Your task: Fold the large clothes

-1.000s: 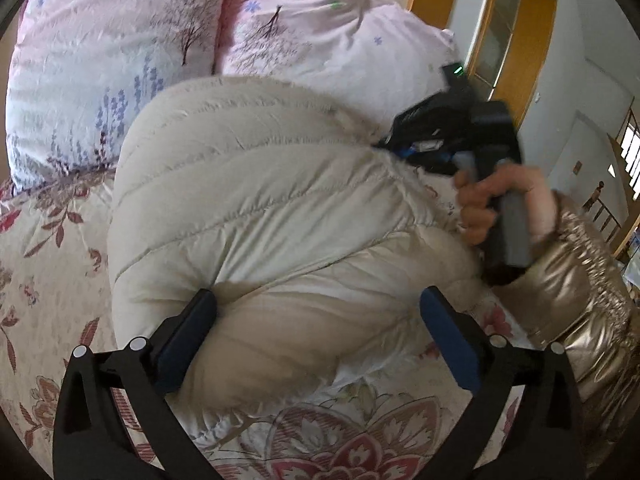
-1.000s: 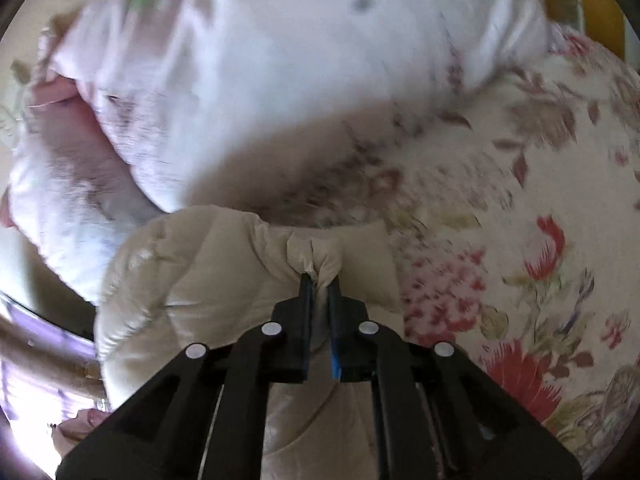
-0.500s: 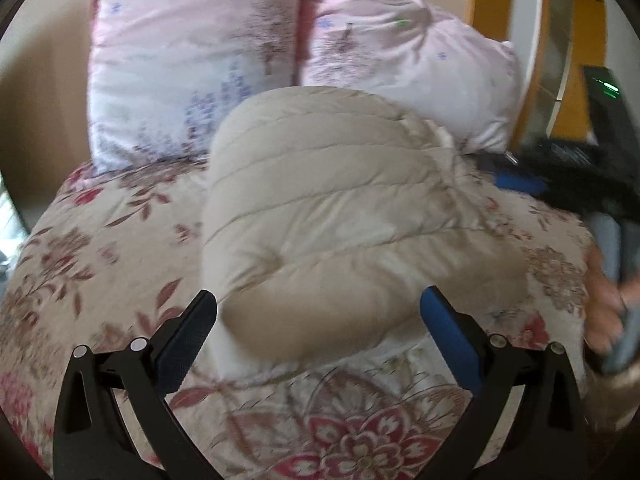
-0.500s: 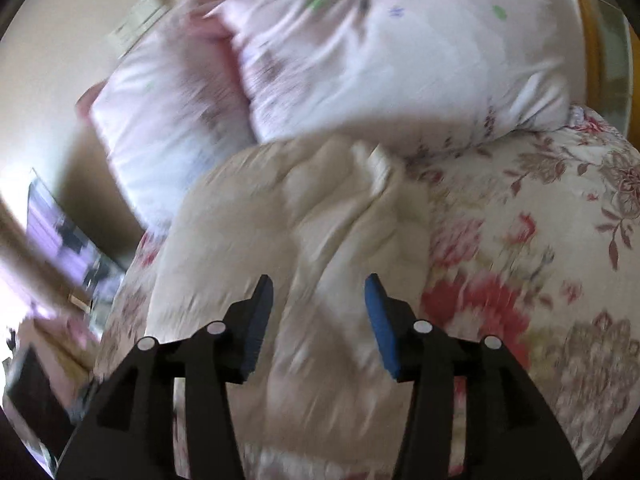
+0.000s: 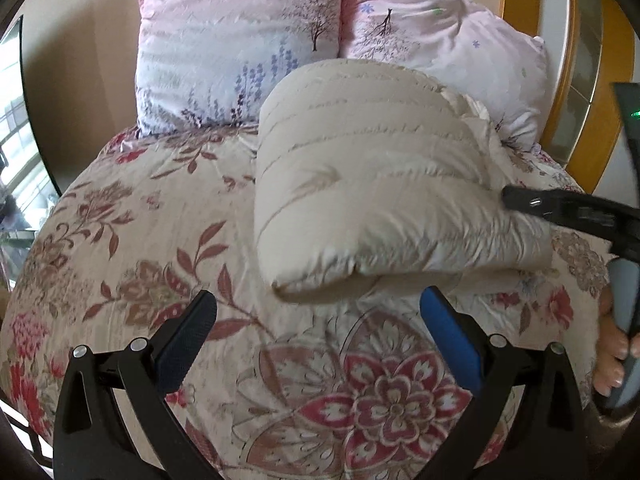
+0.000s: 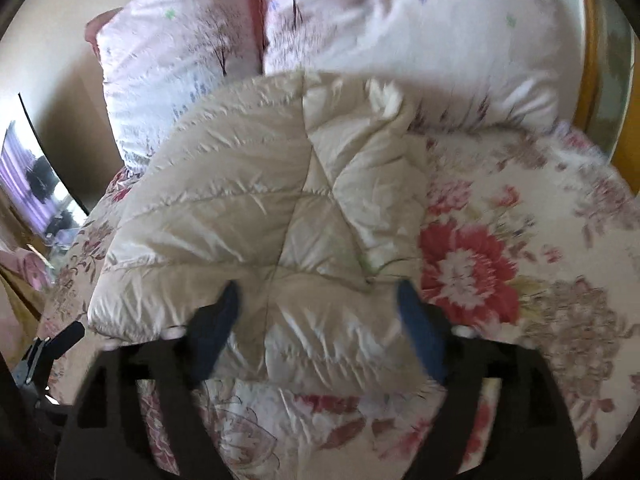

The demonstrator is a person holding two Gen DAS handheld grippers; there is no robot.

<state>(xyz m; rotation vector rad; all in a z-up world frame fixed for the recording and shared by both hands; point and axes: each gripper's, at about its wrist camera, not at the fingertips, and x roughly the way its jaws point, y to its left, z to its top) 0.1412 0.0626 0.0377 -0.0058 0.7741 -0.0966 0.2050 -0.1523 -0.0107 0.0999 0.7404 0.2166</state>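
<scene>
A cream quilted puffer jacket [image 5: 380, 196] lies folded into a thick bundle on the floral bedspread [image 5: 160, 264], just in front of the pillows. My left gripper [image 5: 316, 316] is open a little short of the bundle's near edge, with only bedspread between its blue pads. The right gripper [image 6: 320, 304] hovers over the near end of the jacket [image 6: 260, 216]; its jaws are opening wide and grip nothing. In the left wrist view one dark finger [image 5: 560, 210] of the right gripper reaches in at the jacket's right side, held by a hand [image 5: 612, 360].
Two pink printed pillows [image 5: 240, 44] [image 5: 440, 40] lean against the beige wall behind the jacket. A yellow wooden frame [image 5: 592, 120] stands at the right. The bed's left edge drops off toward a window [image 5: 16, 152].
The right gripper let go of the jacket fold it was pinching, opened wide and pulled back. My left gripper drew back from the bundle, which now lies clear of its fingers.
</scene>
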